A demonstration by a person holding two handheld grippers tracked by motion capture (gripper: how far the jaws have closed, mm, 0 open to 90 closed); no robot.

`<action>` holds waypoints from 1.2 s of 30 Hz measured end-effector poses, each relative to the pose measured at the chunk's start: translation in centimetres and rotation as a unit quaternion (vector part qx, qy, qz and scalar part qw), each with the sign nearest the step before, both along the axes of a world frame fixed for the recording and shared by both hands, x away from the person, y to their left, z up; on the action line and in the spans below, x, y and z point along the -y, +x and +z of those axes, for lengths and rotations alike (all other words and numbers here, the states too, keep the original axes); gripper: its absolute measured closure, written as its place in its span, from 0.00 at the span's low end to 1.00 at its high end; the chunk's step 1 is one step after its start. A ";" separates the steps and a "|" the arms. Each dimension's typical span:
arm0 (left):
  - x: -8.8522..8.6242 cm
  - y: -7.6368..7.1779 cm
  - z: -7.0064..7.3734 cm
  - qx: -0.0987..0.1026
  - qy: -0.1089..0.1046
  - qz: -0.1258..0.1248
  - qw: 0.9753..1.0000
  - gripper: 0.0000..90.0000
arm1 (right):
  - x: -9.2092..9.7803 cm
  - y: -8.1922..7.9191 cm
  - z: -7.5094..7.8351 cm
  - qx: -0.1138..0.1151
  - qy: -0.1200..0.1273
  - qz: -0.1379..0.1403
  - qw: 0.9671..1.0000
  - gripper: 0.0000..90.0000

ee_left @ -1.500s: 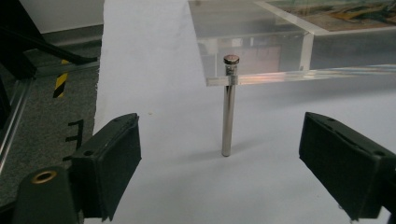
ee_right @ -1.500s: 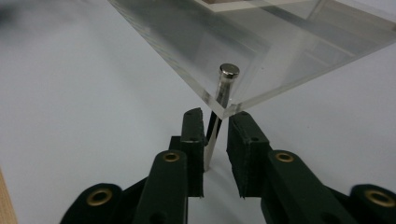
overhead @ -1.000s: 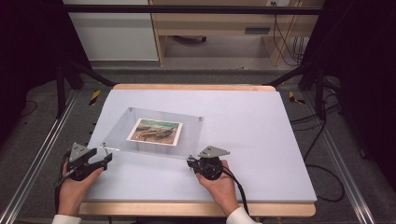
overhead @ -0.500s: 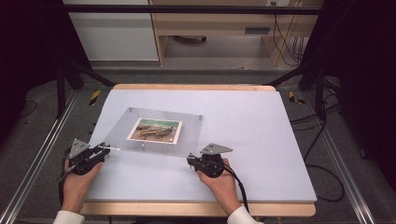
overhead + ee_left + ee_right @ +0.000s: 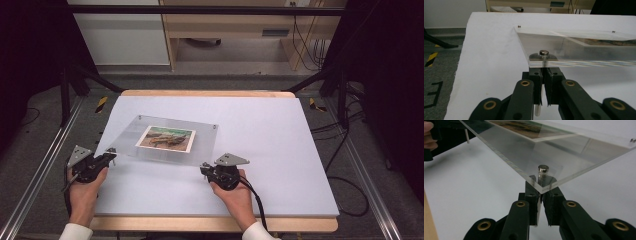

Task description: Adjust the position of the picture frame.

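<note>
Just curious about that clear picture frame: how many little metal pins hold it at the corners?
4. One near-left pin is gripped by the left gripper, one near-right pin by the right gripper, and the far-left pin and far-right pin sit at the frame's far corners.

A clear acrylic frame (image 5: 165,142) holds a brown-and-green photo (image 5: 166,138) on a white table (image 5: 260,145) with black-and-yellow floor tape (image 5: 101,104).

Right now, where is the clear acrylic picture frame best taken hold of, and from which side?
By the metal standoff pins under its two near corners, from the person's side. The acrylic frame is a wide, thin, slippery sheet; the left pin and right pin hang below it, where the left tongs and right tongs close.
</note>
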State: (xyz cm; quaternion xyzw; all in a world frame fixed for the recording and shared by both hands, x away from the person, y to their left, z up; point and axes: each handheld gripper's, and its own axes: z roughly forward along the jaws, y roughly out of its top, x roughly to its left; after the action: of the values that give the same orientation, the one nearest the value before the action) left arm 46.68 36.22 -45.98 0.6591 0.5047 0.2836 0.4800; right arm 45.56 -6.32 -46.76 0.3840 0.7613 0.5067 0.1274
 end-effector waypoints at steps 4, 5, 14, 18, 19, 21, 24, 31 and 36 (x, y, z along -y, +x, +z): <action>0.1 0.0 0.3 -0.003 -0.006 0.003 1.000 0.93 | -0.5 -0.2 -0.2 0.018 -0.005 -0.011 1.000 0.87; 0.1 0.0 0.3 -0.004 -0.006 0.003 1.000 0.93 | -0.5 -0.2 -0.2 0.021 -0.005 -0.016 1.000 0.87; -0.1 -0.1 0.3 -0.005 -0.020 -0.001 1.000 0.93 | -0.2 0.2 0.1 0.037 0.033 -0.031 0.998 0.85; -0.1 0.0 0.2 -0.008 -0.014 -0.008 1.000 0.93 | -0.1 0.3 0.1 0.033 0.035 -0.033 0.998 0.89; 0.0 0.0 0.2 -0.008 -0.011 -0.009 1.000 0.93 | -0.1 0.2 0.1 0.034 0.035 -0.034 0.998 0.92; 0.1 0.0 0.3 -0.007 0.000 -0.010 1.000 0.94 | -0.1 0.2 0.1 0.039 0.032 -0.034 0.998 0.94; 0.1 0.0 0.2 -0.006 -0.002 -0.014 1.000 0.93 | -0.1 0.3 0.1 0.031 0.034 -0.034 0.998 0.94; 0.2 0.5 -0.2 -0.007 0.010 -0.019 1.000 0.87 | -0.1 0.2 0.0 0.024 0.028 -0.032 0.999 0.94; 0.2 1.1 -0.5 -0.002 0.002 -0.019 1.000 0.85 | -0.1 0.3 0.0 0.022 0.026 -0.031 0.999 0.94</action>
State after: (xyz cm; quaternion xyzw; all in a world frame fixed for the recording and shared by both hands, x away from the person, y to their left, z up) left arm 47.79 36.06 -46.45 0.6701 0.4922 0.2742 0.4833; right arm 45.82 -6.24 -46.79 0.3992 0.7327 0.5305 0.1496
